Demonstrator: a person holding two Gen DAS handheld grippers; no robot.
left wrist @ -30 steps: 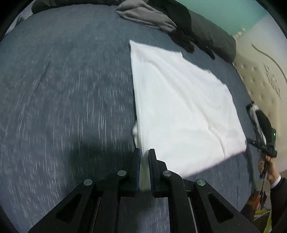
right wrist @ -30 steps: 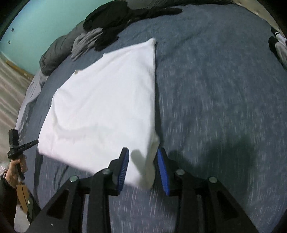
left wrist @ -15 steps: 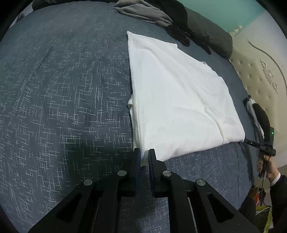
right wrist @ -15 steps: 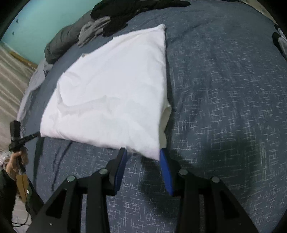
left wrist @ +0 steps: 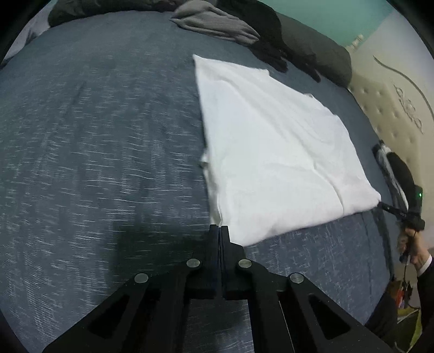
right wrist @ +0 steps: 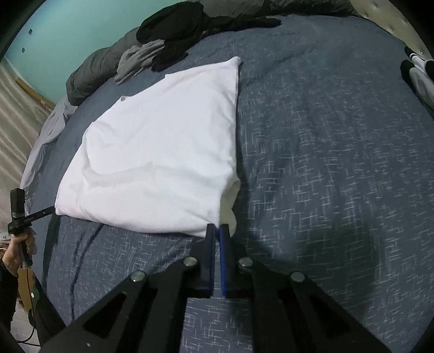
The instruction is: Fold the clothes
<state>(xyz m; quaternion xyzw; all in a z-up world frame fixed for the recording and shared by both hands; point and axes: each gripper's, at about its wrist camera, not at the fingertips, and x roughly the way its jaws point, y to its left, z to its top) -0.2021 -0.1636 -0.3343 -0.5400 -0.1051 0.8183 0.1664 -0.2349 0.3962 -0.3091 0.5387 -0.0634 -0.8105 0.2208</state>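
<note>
Shirt (left wrist: 274, 152) lies just beyond both closed, empty claws: left (left wrist: 218, 227), right (right wrist: 216, 227).

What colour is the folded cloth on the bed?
White. The folded cloth shows best in the right wrist view, lying on the speckled blue-grey bed cover.

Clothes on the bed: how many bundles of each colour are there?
White: 1, the white folded cloth
Grey: 1, the grey bundle
Black: 1, the black heap; how many pieces are in it I cannot tell
Black and white: 1, the striped bundle at the edge
Total: 4
</note>
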